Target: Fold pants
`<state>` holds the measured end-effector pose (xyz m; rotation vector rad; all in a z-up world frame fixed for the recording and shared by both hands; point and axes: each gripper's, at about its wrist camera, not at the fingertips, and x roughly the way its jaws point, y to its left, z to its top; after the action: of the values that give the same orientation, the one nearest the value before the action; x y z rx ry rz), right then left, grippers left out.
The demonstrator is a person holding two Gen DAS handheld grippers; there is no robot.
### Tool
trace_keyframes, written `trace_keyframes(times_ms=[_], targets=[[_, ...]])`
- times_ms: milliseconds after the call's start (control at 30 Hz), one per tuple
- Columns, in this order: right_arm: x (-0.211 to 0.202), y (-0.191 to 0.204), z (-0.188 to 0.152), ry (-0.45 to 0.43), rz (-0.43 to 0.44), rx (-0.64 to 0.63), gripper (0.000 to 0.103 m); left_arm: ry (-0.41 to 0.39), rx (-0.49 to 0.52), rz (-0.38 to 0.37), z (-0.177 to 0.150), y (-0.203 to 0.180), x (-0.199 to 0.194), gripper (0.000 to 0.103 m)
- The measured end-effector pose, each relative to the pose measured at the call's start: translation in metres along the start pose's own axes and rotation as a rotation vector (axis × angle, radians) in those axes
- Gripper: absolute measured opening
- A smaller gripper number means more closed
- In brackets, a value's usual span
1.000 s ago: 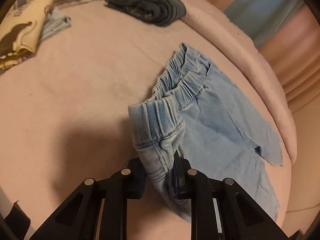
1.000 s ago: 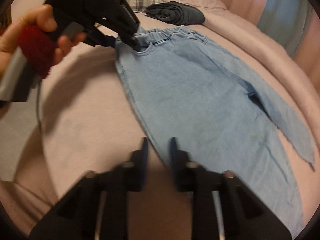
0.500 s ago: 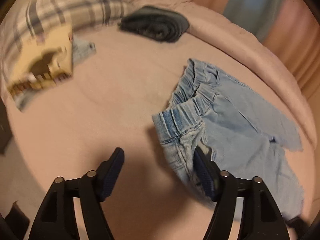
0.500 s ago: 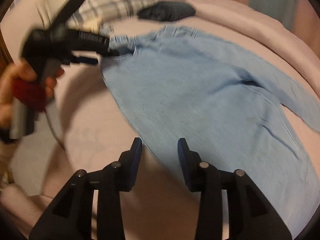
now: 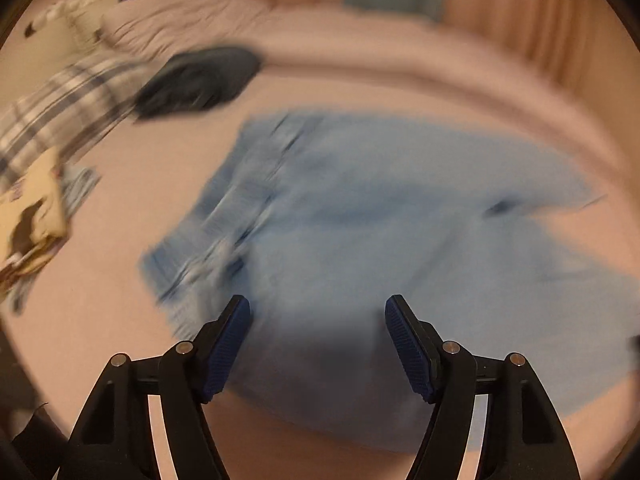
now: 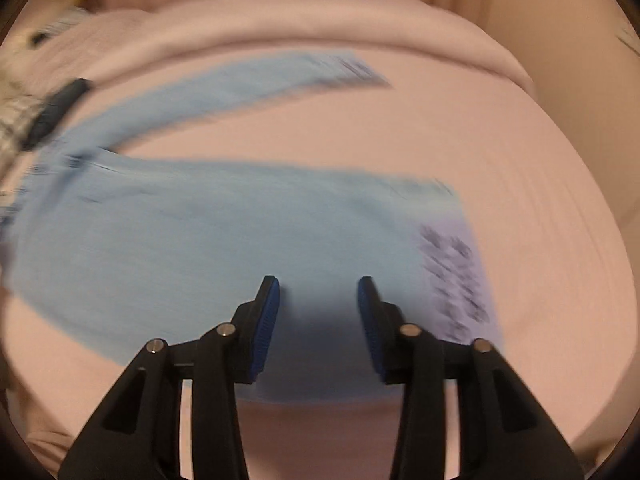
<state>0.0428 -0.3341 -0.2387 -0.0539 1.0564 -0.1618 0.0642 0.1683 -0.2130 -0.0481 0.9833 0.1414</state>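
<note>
Pink bedding (image 5: 168,184) is carrying light-blue pants (image 5: 384,240) lying spread flat, dark folded clothing (image 5: 200,80) lying beyond the waistband, while left gripper (image 5: 318,344) and right gripper (image 6: 318,320) are hovering parted, empty.

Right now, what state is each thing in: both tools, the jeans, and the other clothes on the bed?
Left tool: open, empty, over the jeans.
Right tool: open, empty, over a leg.
Light blue denim pants: spread flat on the pink bedsheet, unfolded, legs apart.
Dark grey garment: folded, beyond the waistband.
Plaid cloth: lying at the left, blurred.
</note>
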Motion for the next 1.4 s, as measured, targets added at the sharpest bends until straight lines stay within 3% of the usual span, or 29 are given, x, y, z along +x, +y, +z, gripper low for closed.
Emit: trace_keyframes(times_ms=[33,100,167,233,300,400,567,733,967,1133,1267,1400], targets=[[-0.002,-0.008,-0.006,-0.042,0.041,0.016,0.038,0.045,-0.008,-0.007,-0.006,0.01,0.013,0.069],[-0.004,-0.018,-0.012,-0.056,0.088,0.047,0.037,0.005,-0.045,-0.097,-0.013,0.027,0.008,0.068],[-0.005,-0.016,-0.009,-0.036,0.081,0.028,0.036,0.02,-0.02,-0.109,-0.01,0.03,-0.003,0.068],[-0.003,-0.009,-0.001,-0.002,0.086,0.025,0.043,-0.014,0.013,-0.126,-0.003,0.028,-0.021,0.07],[-0.017,-0.004,0.004,-0.02,0.16,-0.002,0.044,-0.074,0.056,-0.131,0.011,0.023,-0.039,0.077],[-0.029,0.029,0.031,-0.092,0.237,-0.086,0.048,-0.122,0.102,-0.152,0.04,0.018,-0.046,0.08],[-0.025,0.102,0.093,-0.132,0.405,-0.225,0.051,-0.125,0.194,-0.102,0.092,0.005,-0.015,0.08],[0.005,0.179,0.163,-0.128,0.446,-0.442,0.052,-0.062,0.212,-0.096,0.144,0.013,0.035,0.08],[0.057,0.253,0.243,-0.09,0.467,-0.612,0.052,0.014,0.206,-0.121,0.188,0.029,0.08,0.08],[0.08,0.289,0.273,-0.066,0.485,-0.71,0.052,0.05,0.251,-0.159,0.198,0.025,0.096,0.08],[0.093,0.324,0.281,-0.065,0.51,-0.806,0.052,0.074,0.324,-0.146,0.199,0.018,0.11,0.08],[0.111,0.361,0.287,-0.042,0.444,-0.965,0.052,0.146,0.374,-0.175,0.207,0.02,0.133,0.08]])
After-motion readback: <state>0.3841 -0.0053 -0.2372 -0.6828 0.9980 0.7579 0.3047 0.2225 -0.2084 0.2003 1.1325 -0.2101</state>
